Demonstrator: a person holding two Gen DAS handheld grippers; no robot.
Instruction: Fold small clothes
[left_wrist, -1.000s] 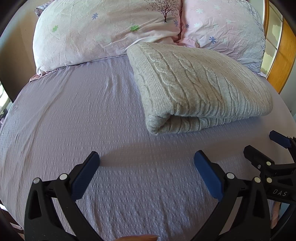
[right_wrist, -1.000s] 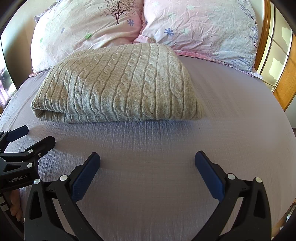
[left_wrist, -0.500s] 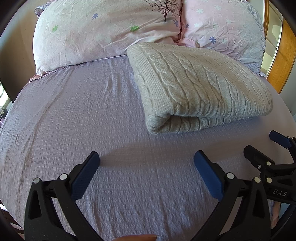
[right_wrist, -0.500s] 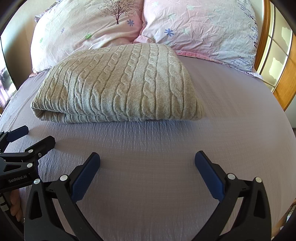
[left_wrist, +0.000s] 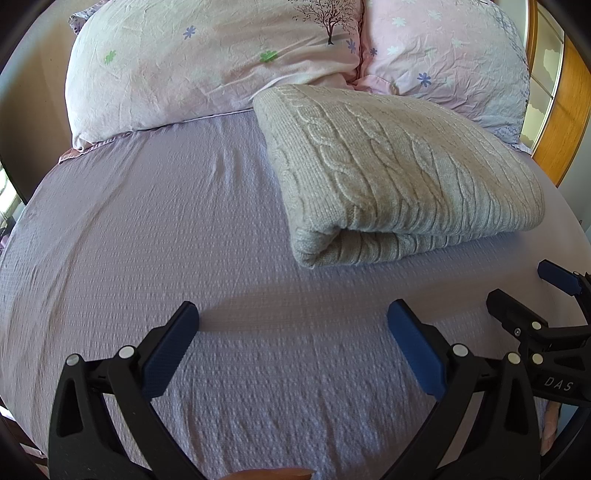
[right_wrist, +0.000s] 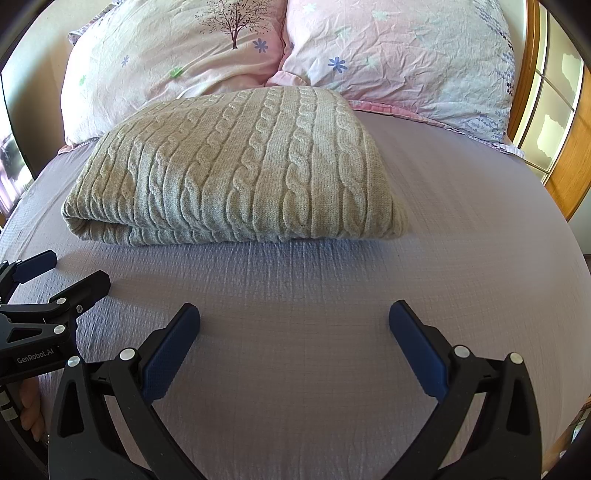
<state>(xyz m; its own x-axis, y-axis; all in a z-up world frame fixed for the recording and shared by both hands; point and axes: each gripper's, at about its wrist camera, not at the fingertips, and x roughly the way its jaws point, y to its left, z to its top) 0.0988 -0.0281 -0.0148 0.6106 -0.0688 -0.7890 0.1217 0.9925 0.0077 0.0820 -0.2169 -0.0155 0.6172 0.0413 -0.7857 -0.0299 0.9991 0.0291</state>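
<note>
A folded grey cable-knit sweater lies on a lilac bed sheet, just below two floral pillows. The left claw and right claw hover nearby, both wide open and empty.

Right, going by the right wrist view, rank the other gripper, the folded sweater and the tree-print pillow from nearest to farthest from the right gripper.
1. left gripper: low at the left edge, fingers open over the sheet, beside the right gripper.
2. folded sweater: straight ahead, slightly left, lying on the sheet.
3. tree-print pillow: behind the sweater, at the head of the bed.
</note>
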